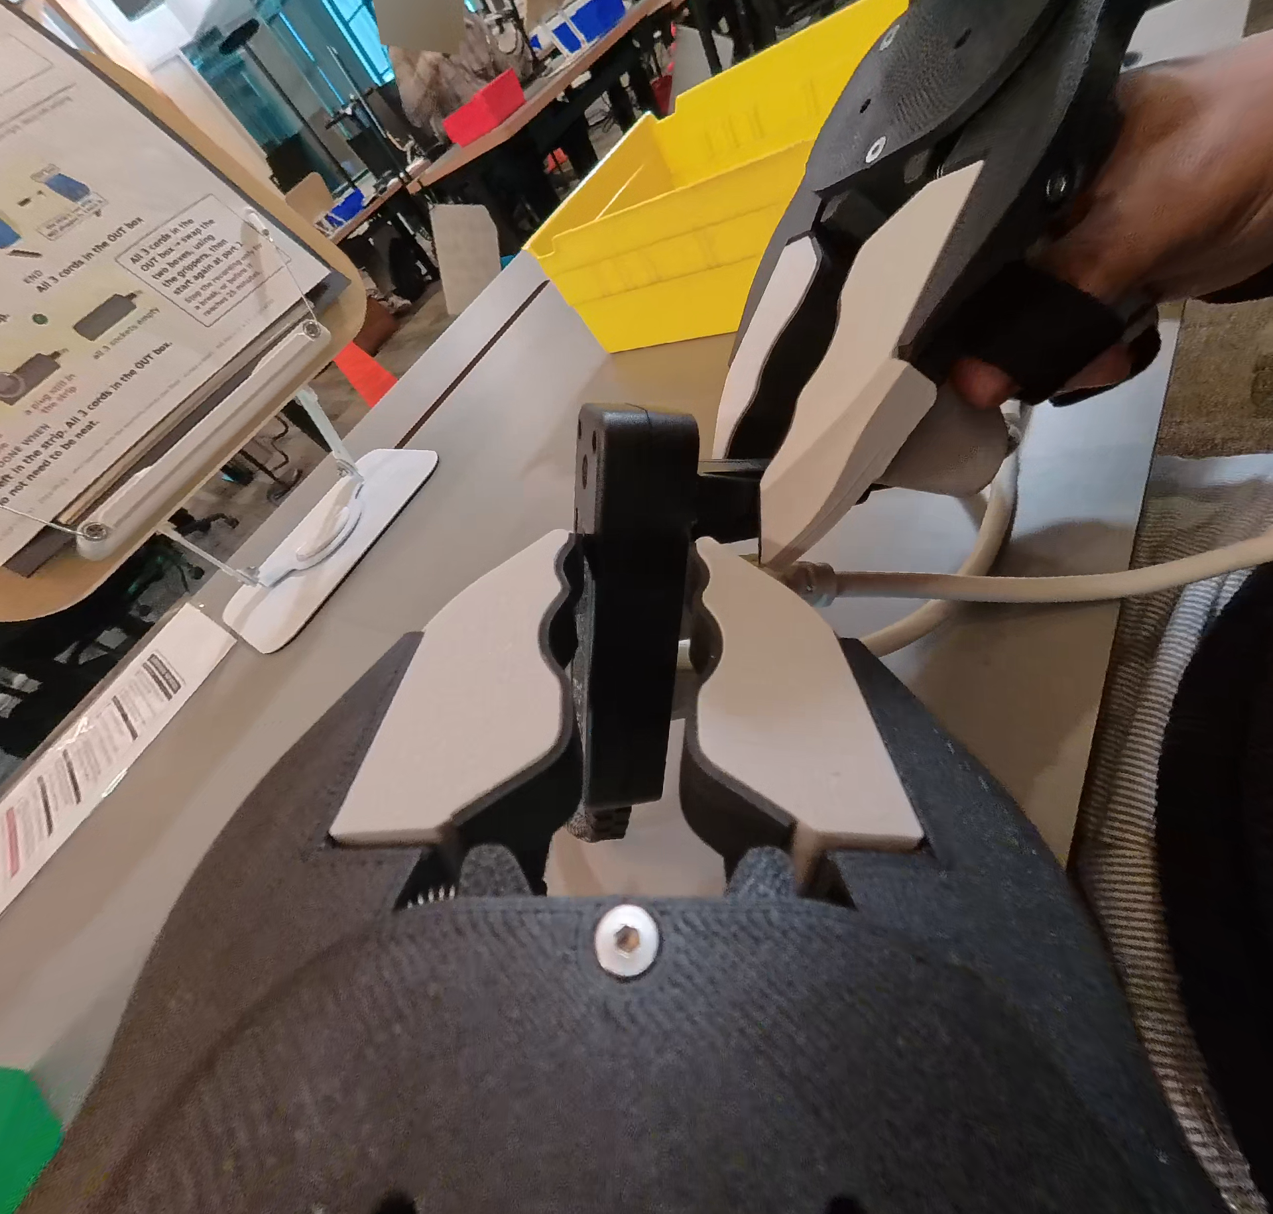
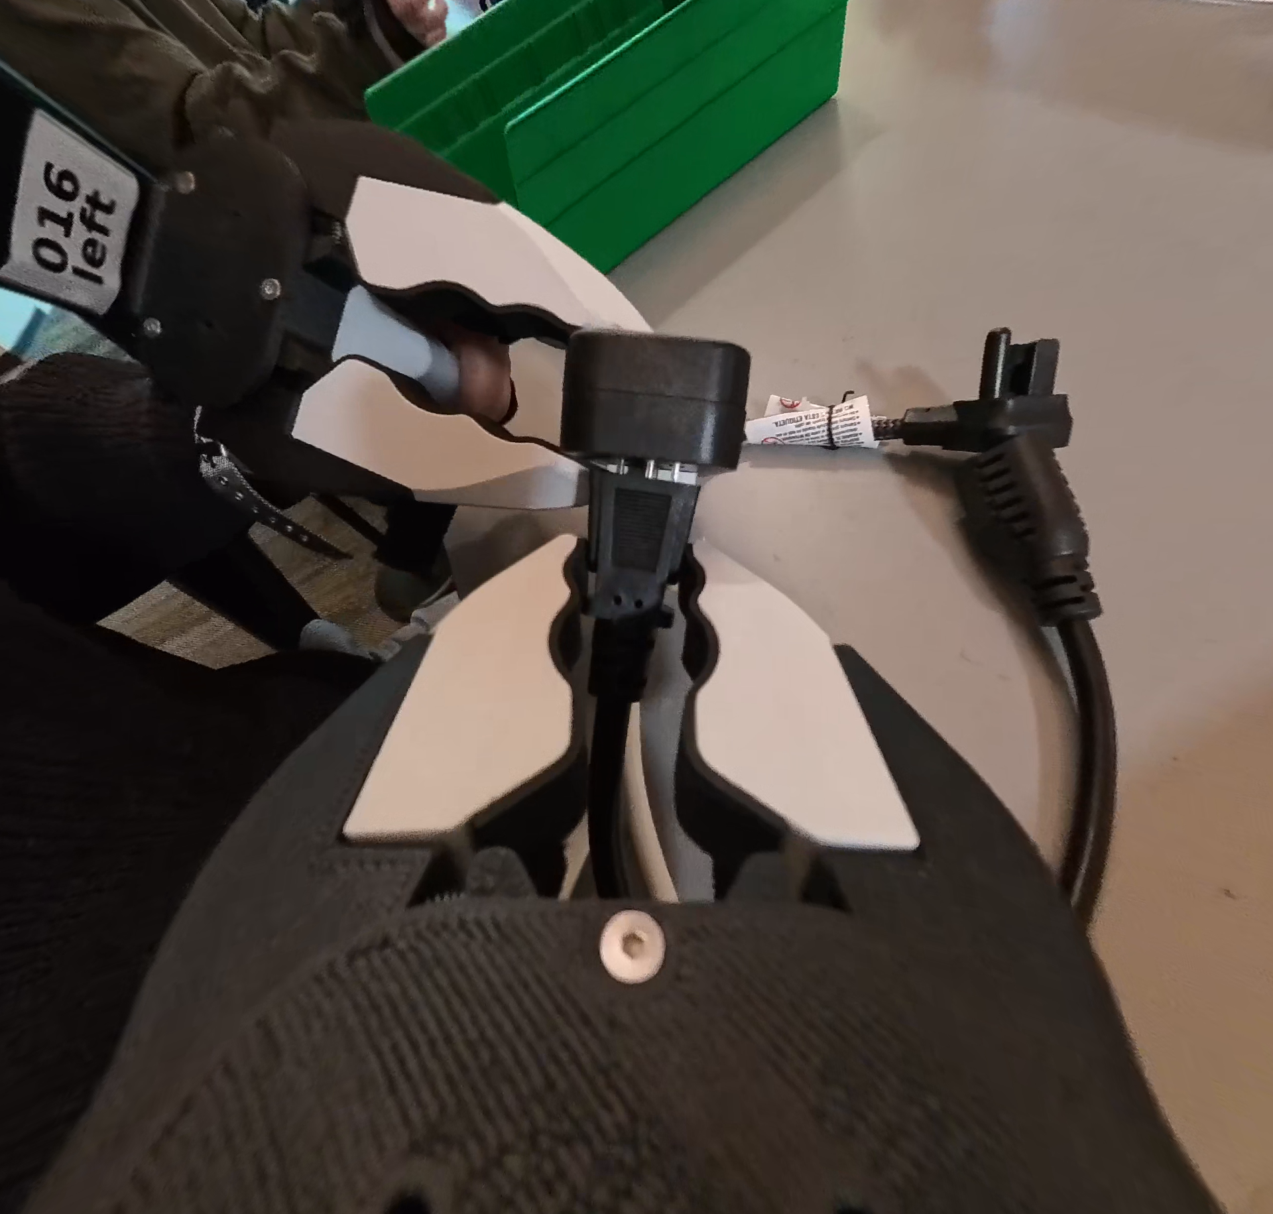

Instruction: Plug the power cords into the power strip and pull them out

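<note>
My left gripper [image 1: 630, 550] is shut on a black power strip [image 1: 634, 478] and holds it on edge above the grey table [image 1: 482, 464]. My right gripper [image 2: 634, 561] is shut on a black plug [image 2: 640, 526] pressed against the power strip [image 2: 654, 395]. Metal prongs [image 2: 651, 468] show in a narrow gap between plug and strip. In the left wrist view the right gripper [image 1: 751, 492] reaches in from the upper right with the plug [image 1: 727, 499]. In the right wrist view the left gripper [image 2: 575, 409] comes in from the left.
A second black plug [image 2: 1012, 451] with a white tag [image 2: 813, 426] and a black cord [image 2: 1095, 733] lies on the table at right. A white cord [image 1: 1033, 581] runs off right. A yellow bin [image 1: 689, 216], a green bin [image 2: 689, 113] and an instruction stand [image 1: 138, 285] stand around.
</note>
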A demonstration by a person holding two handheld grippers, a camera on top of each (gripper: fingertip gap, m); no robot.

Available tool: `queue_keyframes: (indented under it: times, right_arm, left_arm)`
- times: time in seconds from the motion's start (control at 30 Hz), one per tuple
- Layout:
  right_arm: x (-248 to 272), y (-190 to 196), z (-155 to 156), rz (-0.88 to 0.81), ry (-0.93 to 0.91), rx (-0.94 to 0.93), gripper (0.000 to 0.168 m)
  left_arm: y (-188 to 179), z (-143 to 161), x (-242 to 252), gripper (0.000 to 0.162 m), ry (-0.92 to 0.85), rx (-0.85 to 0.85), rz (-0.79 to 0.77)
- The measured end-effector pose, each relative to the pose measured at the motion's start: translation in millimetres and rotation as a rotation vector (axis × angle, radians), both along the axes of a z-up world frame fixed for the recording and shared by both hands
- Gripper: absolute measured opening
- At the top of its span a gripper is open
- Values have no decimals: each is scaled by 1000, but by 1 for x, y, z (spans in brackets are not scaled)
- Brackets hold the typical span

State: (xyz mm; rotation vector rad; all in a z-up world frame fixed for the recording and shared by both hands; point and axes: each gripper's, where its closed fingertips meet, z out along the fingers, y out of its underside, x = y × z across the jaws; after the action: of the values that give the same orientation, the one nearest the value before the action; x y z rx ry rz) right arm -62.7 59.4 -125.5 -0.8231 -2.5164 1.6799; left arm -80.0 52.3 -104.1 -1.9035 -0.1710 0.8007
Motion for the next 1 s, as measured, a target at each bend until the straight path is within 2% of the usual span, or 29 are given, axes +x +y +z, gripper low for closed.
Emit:
queue_keyframes:
  times: [0.13,0.33,0.47,0.57,0.6,0.73,0.77,0.8,0.87,0.9,1.0]
  right_arm:
    - [5,0,-1,51,32,27,27]
    - [18,-1,-2,200,109,65,29]
    - [17,2,-1,213,59,7,28]
    - [16,5,-2,193,78,40,27]
    - [16,6,-2,188,90,55,28]
    - [23,6,-1,222,133,97,26]
    - [27,5,-1,253,154,108,26]
    - [32,4,-1,290,179,119,26]
    - [38,4,-1,345,209,139,27]
    - [40,4,-1,359,215,145,26]
    - [43,7,0,392,230,144,26]
  left_arm:
    - [0,-1,3,29,-22,12,-33]
    - [-2,-9,13,41,-182,108,-178]
    - [1,-8,13,42,-124,87,-175]
    - [3,-8,15,41,-126,105,-209]
    - [4,-7,19,48,-152,121,-238]
    - [21,3,30,113,-314,179,-306]
    - [26,2,34,124,-359,154,-330]
    - [30,-3,41,126,-403,100,-369]
    - [32,-17,48,121,-452,-62,-418]
    - [32,-24,53,108,-468,-136,-455]
    - [35,-28,67,90,-536,-201,-559]
